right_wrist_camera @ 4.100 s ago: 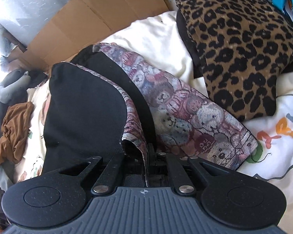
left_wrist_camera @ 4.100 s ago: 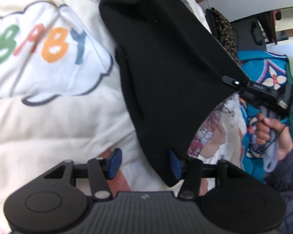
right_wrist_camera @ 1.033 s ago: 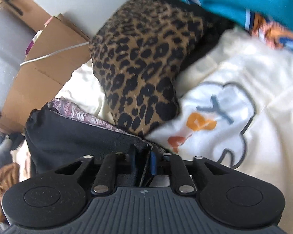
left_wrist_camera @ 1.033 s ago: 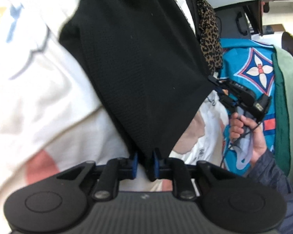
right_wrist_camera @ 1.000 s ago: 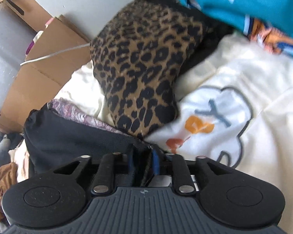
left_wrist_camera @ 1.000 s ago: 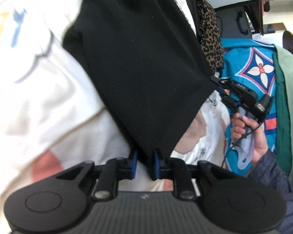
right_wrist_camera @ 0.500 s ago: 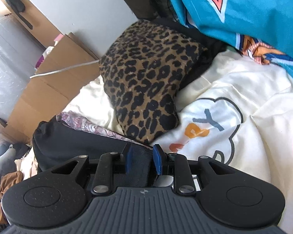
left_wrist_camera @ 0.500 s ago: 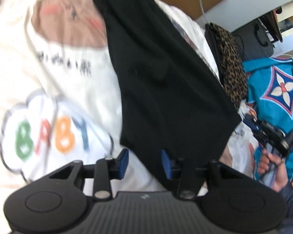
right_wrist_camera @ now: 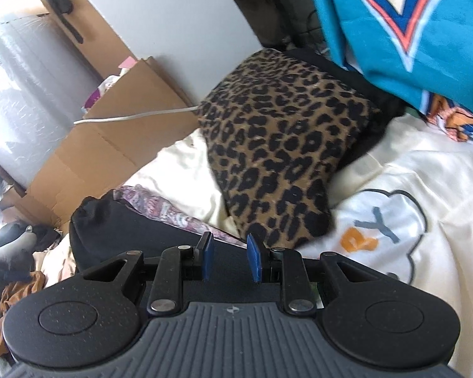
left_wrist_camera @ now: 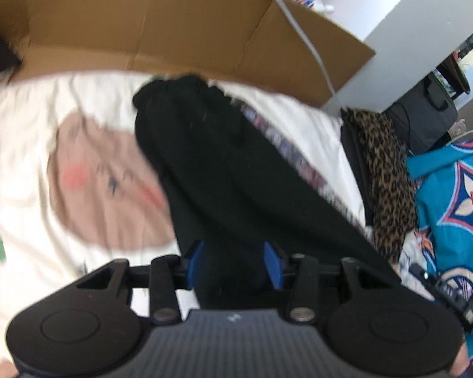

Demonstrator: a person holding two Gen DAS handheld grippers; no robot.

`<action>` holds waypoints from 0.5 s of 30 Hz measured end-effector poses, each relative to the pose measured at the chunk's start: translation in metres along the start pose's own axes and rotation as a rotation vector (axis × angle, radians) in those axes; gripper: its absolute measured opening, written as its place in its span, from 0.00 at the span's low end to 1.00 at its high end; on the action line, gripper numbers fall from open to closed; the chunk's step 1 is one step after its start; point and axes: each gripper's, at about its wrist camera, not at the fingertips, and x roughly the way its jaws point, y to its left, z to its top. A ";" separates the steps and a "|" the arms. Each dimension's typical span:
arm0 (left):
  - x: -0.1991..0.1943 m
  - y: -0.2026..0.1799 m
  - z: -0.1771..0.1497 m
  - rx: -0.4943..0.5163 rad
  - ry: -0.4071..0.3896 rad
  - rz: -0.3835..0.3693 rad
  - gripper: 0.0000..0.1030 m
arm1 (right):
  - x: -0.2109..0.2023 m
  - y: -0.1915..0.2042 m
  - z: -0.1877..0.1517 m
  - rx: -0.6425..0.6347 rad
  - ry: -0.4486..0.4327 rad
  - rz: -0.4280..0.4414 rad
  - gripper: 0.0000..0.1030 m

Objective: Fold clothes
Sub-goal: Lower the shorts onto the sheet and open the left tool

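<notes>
The left gripper (left_wrist_camera: 233, 263) has just been opening its jaws; its blue fingers (left_wrist_camera: 193, 263) stand spread, with the near end of the black garment (left_wrist_camera: 224, 170) lying between them but not pinched. From there the garment runs straight ahead of the fingers across the cream bedspread (left_wrist_camera: 41, 145) to its gathered waistband at the far end, and a strip of patterned lining shows along its right edge. Only the left wrist view shows the full length of the garment, the brown printed face on the bedspread left of the fingers, and the cardboard (left_wrist_camera: 160, 22) beyond. The right gripper (right_wrist_camera: 228, 263) has its fingers (right_wrist_camera: 254, 263) parted and empty. In its view, only the garment's (right_wrist_camera: 126, 230) black bulk and patterned edge show, ahead and left of the fingers. This view alone shows the top of the leopard-print cushion (right_wrist_camera: 283, 157) just beyond the fingers, the cloud print with letters to their right, and the teal patterned cloth (right_wrist_camera: 394, 25) hanging above.
</notes>
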 end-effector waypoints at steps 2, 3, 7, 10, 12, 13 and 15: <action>0.001 -0.007 0.017 0.010 -0.014 0.009 0.43 | 0.003 0.004 0.001 -0.018 0.000 0.007 0.29; 0.002 -0.010 0.025 0.012 -0.020 0.008 0.43 | 0.004 0.006 0.001 -0.027 -0.002 0.010 0.29; 0.011 -0.022 0.053 0.001 -0.046 0.020 0.46 | 0.010 0.013 0.004 -0.058 -0.003 0.030 0.29; 0.024 -0.027 0.073 -0.033 -0.089 0.059 0.48 | 0.019 0.021 0.009 -0.110 0.000 0.040 0.29; 0.038 -0.033 0.086 -0.063 -0.101 0.074 0.48 | 0.025 0.026 0.013 -0.137 0.003 0.046 0.29; 0.043 -0.035 0.092 -0.068 -0.104 0.073 0.48 | 0.028 0.029 0.016 -0.151 0.008 0.053 0.29; 0.056 -0.040 0.102 -0.076 -0.114 0.076 0.48 | 0.034 0.035 0.018 -0.191 0.015 0.065 0.29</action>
